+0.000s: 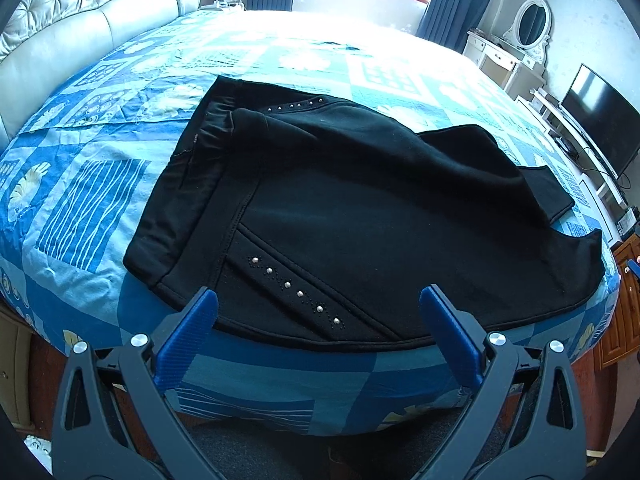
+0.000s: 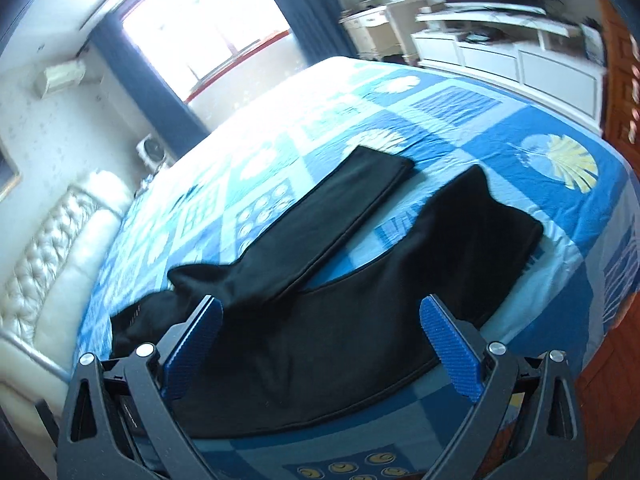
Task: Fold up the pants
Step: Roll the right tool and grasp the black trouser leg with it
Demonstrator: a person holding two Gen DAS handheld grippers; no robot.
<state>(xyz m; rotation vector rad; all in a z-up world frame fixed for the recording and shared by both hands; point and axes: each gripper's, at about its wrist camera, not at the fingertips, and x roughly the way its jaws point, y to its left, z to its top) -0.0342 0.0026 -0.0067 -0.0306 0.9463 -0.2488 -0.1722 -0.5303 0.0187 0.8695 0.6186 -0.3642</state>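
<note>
One pair of black, soft-knit pants point(image 1: 340, 216) lies spread on a bed covered by a blue patchwork bedspread point(image 1: 92, 184), close along the bed's near edge. In the left wrist view the waistband end sits toward the left, with rows of small silver studs point(image 1: 296, 290) slanting across the hip near the bed's edge. In the right wrist view, which is blurred, the two legs point(image 2: 352, 208) fan apart toward the far right corner of the bed. The left claw point(image 1: 319, 312), with blue ribbed pads, is spread wide and holds nothing, poised just over the near edge of the pants. The right claw point(image 2: 320, 322) is likewise wide apart and empty above the fabric. A cream tufted headboard point(image 1: 80, 8) borders the bed's left side.
</note>
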